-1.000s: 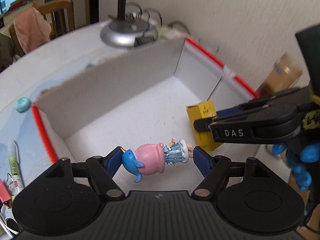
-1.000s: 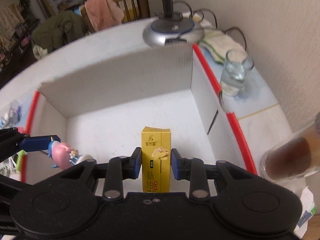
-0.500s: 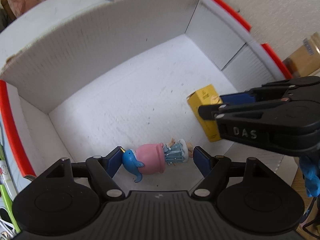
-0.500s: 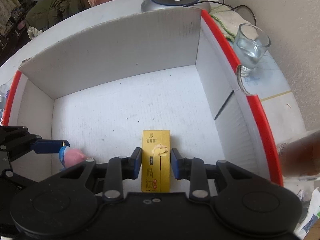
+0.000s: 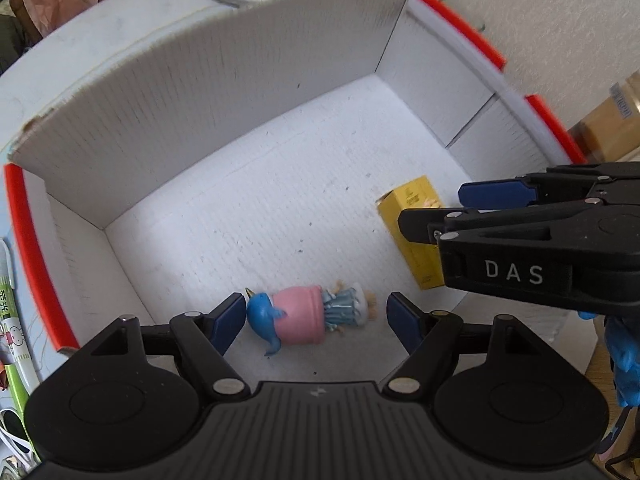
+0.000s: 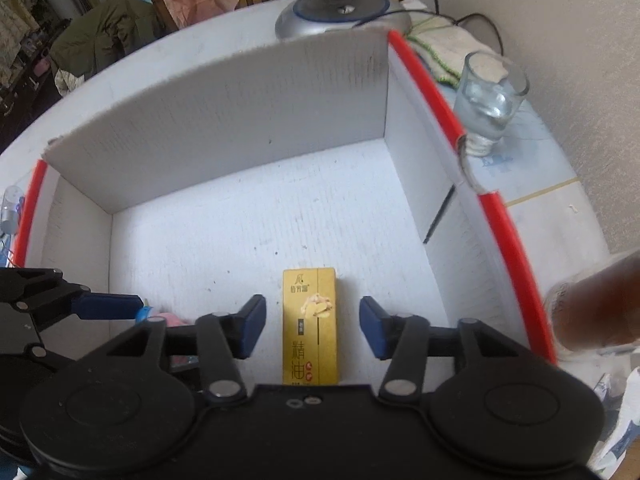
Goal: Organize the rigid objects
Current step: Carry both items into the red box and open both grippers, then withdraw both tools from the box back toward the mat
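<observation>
A pink and blue figurine [image 5: 304,316] lies on its side on the floor of a white cardboard box [image 5: 240,100] with red rims. My left gripper [image 5: 316,318] is open around it, both pads clear of it. A yellow carton [image 6: 310,326] lies flat on the box floor near the right wall; it also shows in the left wrist view [image 5: 416,232]. My right gripper [image 6: 312,326] is open, pads apart on either side of the carton. The right gripper [image 5: 500,216] also shows in the left wrist view, over the carton.
A lamp base [image 6: 340,16] stands behind the box. A glass of water [image 6: 490,102] and a brown bottle [image 6: 596,312] stand right of the box. Pens [image 5: 12,320] lie left of it. The box's far half is bare floor.
Both grippers lowered into the box and opened. The figurine and the yellow carton were let go and now lie on the box floor.
</observation>
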### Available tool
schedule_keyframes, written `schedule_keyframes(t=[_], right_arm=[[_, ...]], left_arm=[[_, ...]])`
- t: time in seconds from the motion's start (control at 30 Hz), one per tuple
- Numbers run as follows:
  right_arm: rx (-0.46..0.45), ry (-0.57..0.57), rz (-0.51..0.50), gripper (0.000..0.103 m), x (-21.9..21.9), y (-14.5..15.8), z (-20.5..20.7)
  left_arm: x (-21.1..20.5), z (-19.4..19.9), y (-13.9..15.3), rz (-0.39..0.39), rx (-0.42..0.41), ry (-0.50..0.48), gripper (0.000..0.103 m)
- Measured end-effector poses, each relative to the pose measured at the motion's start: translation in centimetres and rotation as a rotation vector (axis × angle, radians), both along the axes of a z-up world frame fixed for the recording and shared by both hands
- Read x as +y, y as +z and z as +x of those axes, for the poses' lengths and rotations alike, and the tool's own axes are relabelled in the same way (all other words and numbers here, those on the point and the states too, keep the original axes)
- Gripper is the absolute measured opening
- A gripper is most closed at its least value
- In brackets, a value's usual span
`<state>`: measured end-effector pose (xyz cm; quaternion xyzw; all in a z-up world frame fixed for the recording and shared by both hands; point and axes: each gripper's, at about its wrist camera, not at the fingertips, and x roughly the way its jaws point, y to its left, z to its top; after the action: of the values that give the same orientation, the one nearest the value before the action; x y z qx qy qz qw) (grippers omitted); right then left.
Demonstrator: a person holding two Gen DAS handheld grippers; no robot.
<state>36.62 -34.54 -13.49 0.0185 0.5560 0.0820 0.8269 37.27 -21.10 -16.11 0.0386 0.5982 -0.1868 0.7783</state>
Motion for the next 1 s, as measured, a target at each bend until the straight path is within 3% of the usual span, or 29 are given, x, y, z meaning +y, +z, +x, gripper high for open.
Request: schedule_keyframes(t=[0.3, 0.43, 0.77, 1.0], right_arm=[[-0.058, 0.018, 0.035, 0.053, 0.1, 2.6, -1.8], [-0.089, 0.030, 0.045, 0.060, 0.5, 3.8, -2.7], [-0.168, 0.059, 0.068, 0.065, 1.6, 6.3, -5.2], [-0.238, 0.062, 0.081, 0.078, 3.3, 8.4, -7.2]], left_arm=[[1.0, -2.8, 3.7, -0.058, -0.105, 0.009, 0.077], [1.8, -4.3, 5.6, -0.094, -0.152, 0.024, 0.077], [4.6, -8.7, 9.7, -0.125, -0.269, 0.062, 0.077], [7.7, -11.6, 11.8, -0.159, -0.345, 0.085, 0.077]])
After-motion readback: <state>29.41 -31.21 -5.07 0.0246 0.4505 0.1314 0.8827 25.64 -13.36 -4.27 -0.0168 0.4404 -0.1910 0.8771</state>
